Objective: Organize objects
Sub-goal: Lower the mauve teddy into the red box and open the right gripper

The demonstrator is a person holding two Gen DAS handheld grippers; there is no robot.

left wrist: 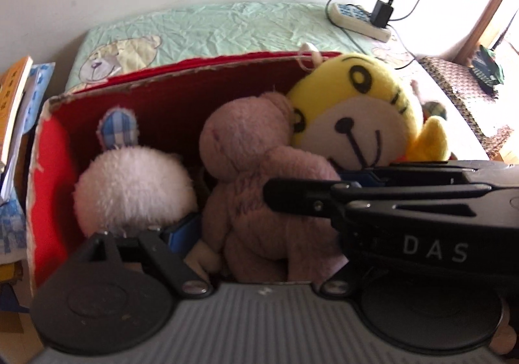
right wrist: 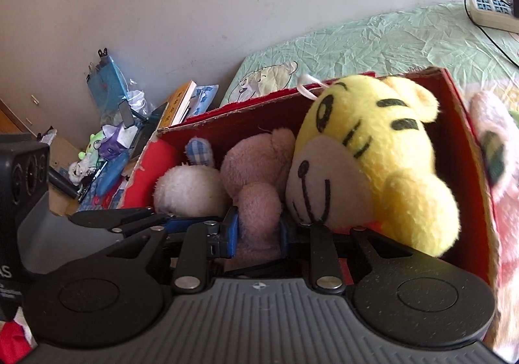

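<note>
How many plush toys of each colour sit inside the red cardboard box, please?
Yellow tiger plush: 1
Pink bear plush: 1
White plush with a blue checked ear: 1
Total in the red cardboard box: 3

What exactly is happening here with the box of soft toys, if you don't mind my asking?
A person is tidying plush toys into a red cardboard box with two hand-held grippers. The right gripper has its blue pads around the pink plush bear, which sits in the box between a white fluffy toy and a yellow tiger toy. The left gripper hangs open around the same bear.
</note>
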